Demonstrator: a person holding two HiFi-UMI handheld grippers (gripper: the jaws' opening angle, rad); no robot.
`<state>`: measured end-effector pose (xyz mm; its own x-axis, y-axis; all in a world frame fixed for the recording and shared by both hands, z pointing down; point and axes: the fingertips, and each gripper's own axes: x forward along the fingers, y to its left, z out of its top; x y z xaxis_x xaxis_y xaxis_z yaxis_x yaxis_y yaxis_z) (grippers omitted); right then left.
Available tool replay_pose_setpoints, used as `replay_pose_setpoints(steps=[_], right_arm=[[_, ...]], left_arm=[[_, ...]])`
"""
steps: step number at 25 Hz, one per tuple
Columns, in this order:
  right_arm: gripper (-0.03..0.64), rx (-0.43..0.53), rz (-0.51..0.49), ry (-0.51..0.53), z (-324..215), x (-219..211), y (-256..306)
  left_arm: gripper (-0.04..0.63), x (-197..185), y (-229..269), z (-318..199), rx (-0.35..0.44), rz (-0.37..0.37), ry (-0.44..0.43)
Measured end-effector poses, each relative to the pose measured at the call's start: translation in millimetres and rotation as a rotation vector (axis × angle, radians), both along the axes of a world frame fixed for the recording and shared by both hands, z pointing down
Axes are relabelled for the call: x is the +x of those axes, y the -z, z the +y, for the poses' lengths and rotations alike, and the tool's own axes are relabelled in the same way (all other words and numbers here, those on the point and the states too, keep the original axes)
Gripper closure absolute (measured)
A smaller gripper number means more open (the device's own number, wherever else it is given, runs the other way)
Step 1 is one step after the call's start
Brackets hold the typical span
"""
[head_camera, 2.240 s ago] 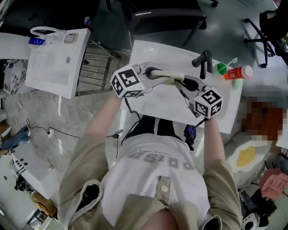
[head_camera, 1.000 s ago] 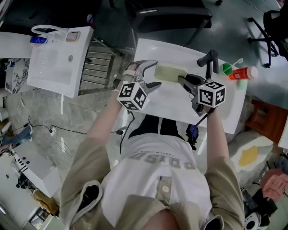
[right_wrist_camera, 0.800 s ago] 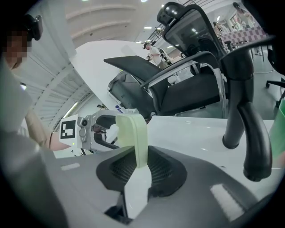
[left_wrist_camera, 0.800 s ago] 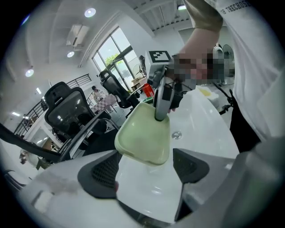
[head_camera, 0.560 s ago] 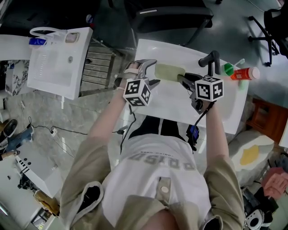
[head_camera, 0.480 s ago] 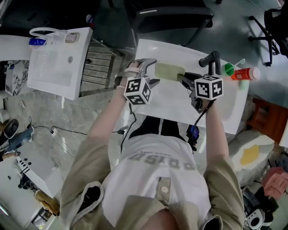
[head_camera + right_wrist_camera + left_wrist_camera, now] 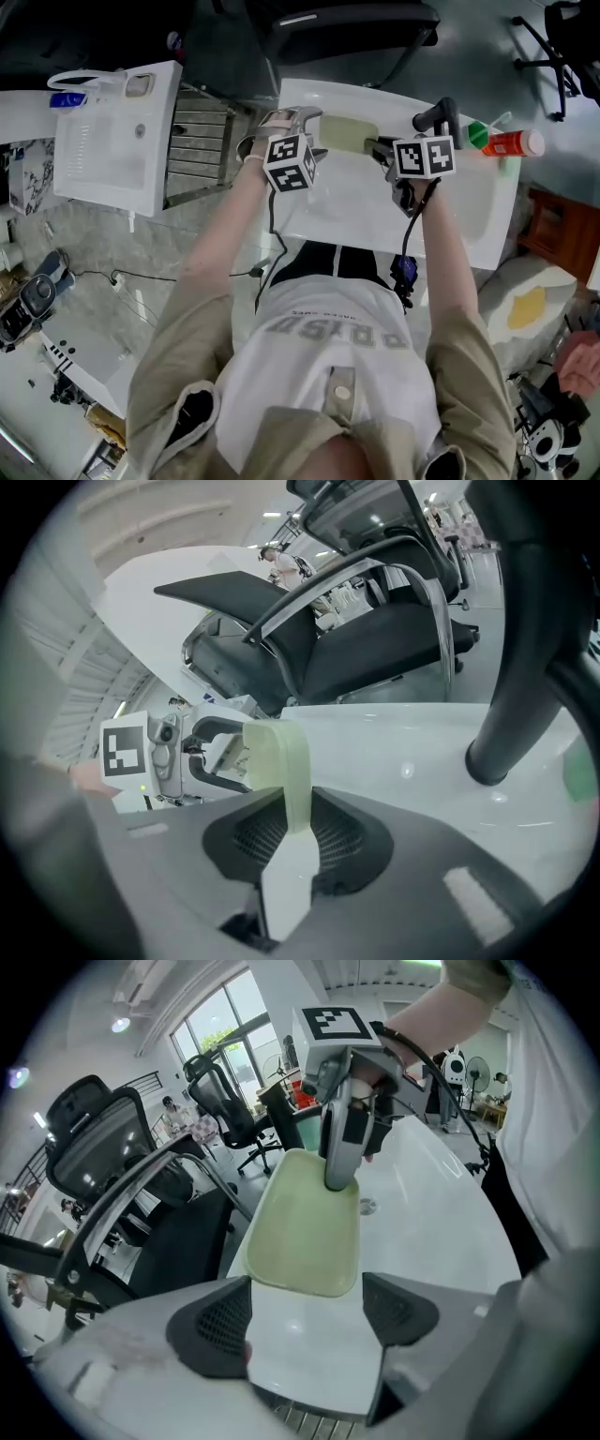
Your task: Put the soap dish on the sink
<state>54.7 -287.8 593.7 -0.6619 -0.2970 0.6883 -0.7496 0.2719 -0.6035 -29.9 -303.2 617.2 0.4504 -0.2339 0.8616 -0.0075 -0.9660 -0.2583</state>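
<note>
Gripping the soap dish at the white sink's rear rim.
Clamping the right gripper on one end wall of the pale green dish, holding it low along the rim, near the black faucet; touching the rim or just above it, not telling clearly. Hovering the left gripper just short of the dish's other end, jaws spread wide, gripping nothing, only bare sink surface between the pads.

soap dish: sits at the far edge of the sink
left hand-held gripper: just left of the dish
right hand-held gripper: on the dish's right end
faucet: right of the dish
bottle: further right, by the sink's corner
</note>
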Motion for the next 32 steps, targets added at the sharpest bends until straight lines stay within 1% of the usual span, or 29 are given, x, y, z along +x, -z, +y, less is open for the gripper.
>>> replay_pose_setpoints(steps=[5, 8, 17, 22, 27, 32], right_arm=[[0.545, -0.051, 0.044, -0.02, -8, 0, -15], [0.545, -0.076, 0.061, -0.024, -11, 0, -22], [0.545, -0.15, 0.1, -0.049, -18, 2, -37], [0.543, -0.183, 0.101, -0.066, -22, 3, -43], [0.545, -0.222, 0.059, -0.12, -27, 9, -47], [0.541, -0.237, 0.074, -0.127, -30, 12, -51]], left_arm=[[0.207, -1, -20, -9, -0.053, -0.053, 0.001], [0.207, -6, -30, -14, -0.077, -0.098, 0.001], [0.218, 1, -41, -25, -0.094, -0.168, -0.034], [0.216, 2, -47, -28, -0.105, -0.178, -0.036], [0.215, 4, -48, -31, -0.101, -0.166, -0.021], [0.215, 4, -52, -32, -0.109, -0.165, -0.019]])
